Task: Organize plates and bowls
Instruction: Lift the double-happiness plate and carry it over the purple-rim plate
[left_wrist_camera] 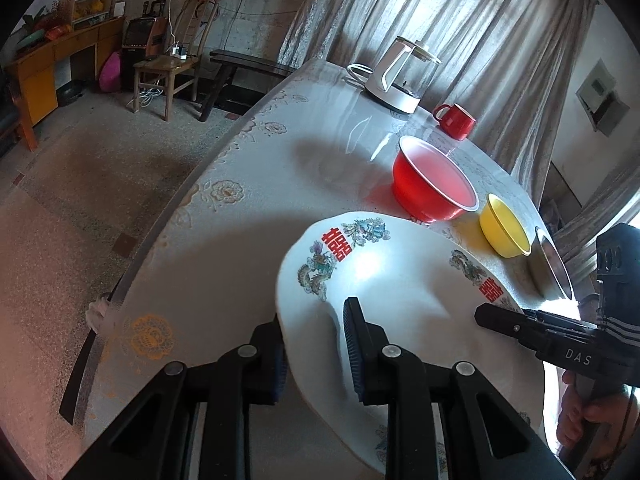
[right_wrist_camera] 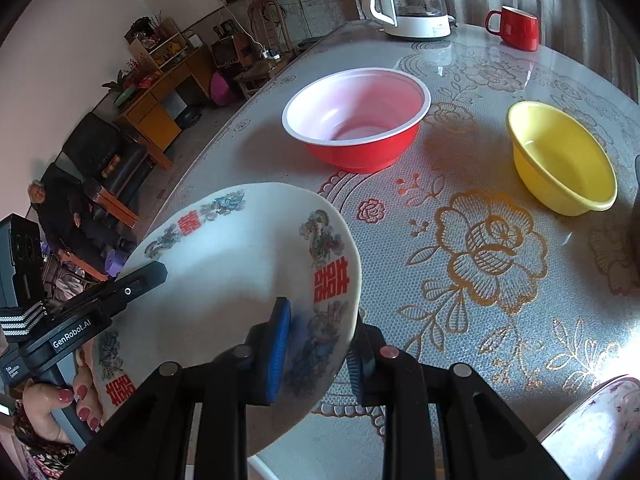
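Note:
A white plate (left_wrist_camera: 392,280) (right_wrist_camera: 240,264) with red characters and dragon prints is held tilted over the table's near edge. My left gripper (left_wrist_camera: 314,316) is shut on its left rim, one finger above the plate and one below. My right gripper (right_wrist_camera: 320,312) is shut on the opposite rim with its blue pads (right_wrist_camera: 280,340) pressed on the print. Each gripper shows in the other's view: the right gripper (left_wrist_camera: 484,314) and the left gripper (right_wrist_camera: 156,270). Beyond the plate stand a red bowl (left_wrist_camera: 432,184) (right_wrist_camera: 356,120) and a yellow bowl (left_wrist_camera: 504,228) (right_wrist_camera: 560,156), both upright and empty.
The round table (left_wrist_camera: 240,240) (right_wrist_camera: 480,240) has a glass top over a floral cloth. A metal bowl (left_wrist_camera: 550,268) sits right of the yellow one. A red mug (left_wrist_camera: 456,120) (right_wrist_camera: 516,28) and a kettle (left_wrist_camera: 400,76) (right_wrist_camera: 412,0) stand at the back. Another patterned dish (right_wrist_camera: 592,428) lies near right.

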The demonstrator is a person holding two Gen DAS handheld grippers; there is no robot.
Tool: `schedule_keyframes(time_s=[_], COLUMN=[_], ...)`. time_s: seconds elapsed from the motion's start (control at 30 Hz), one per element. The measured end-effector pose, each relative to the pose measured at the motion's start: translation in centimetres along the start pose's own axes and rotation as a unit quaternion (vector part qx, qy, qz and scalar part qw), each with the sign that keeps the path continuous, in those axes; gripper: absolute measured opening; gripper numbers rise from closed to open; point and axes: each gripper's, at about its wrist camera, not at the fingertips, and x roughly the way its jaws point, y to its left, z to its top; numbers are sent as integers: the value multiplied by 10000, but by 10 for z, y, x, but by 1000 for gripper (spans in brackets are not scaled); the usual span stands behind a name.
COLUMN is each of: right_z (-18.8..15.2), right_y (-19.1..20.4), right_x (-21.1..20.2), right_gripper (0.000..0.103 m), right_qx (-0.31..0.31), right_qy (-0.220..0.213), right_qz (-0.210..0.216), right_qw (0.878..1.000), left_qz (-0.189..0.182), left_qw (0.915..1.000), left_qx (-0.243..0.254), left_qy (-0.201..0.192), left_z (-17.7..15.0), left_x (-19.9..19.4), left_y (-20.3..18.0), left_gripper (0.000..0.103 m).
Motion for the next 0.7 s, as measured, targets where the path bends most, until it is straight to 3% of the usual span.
schedule_keyframes(time_s=[0.7], right_z=[-29], right_y=[-20], right_x=[-68], right_gripper=[23], right_qx=[40], right_qy=[-645], right_qz=[15], right_qw=[9979], left_qz=[-350], left_qw=[9992], left_qx=[208], left_qy=[-40], left_z=[-10], left_x=[-11], left_y=[-56], left_gripper=[25])
